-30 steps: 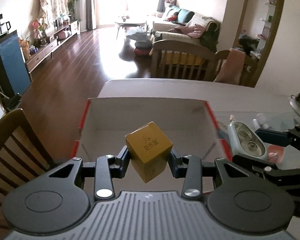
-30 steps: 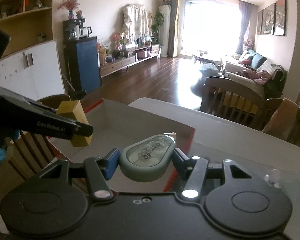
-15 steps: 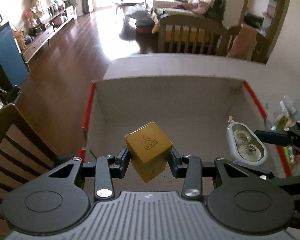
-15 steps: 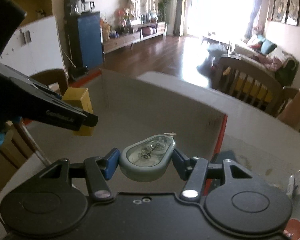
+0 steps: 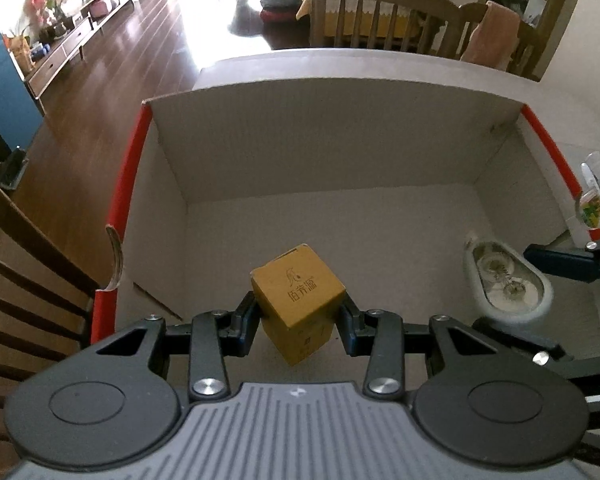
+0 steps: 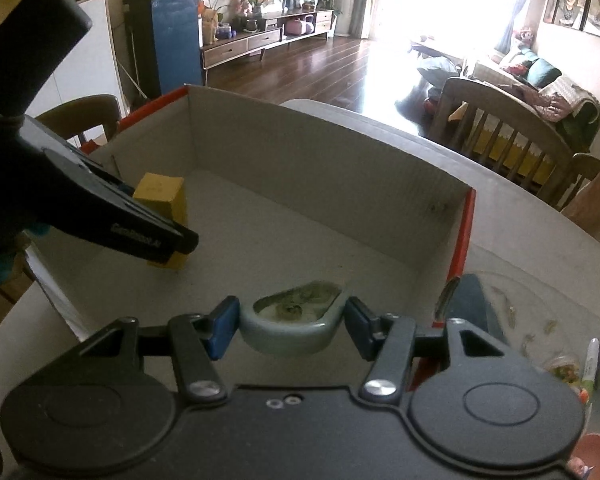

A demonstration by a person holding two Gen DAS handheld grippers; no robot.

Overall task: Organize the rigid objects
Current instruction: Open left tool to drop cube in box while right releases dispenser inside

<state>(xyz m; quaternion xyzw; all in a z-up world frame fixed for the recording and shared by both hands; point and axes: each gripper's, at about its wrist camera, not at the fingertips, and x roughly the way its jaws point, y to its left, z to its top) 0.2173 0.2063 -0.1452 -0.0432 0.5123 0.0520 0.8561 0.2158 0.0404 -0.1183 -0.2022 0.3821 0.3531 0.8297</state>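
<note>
1. Left tongs [image 5: 299, 320]: clamped on a small yellow carton [image 5: 298, 300], held tilted, one corner down, inside the open cardboard box [image 5: 340, 120].
2. Right tongs [image 6: 291, 326]: pads on both sides of a grey-green teardrop case [image 6: 292, 324] with a clear window; case low over the box floor, near the red-edged right wall. Contact with floor: cannot tell.
3. Box sits on the light desk [image 6: 540, 240]; interior bare apart from the two held items.
4. Small bottles [image 5: 594, 200] on the desk just outside the right wall.
</note>
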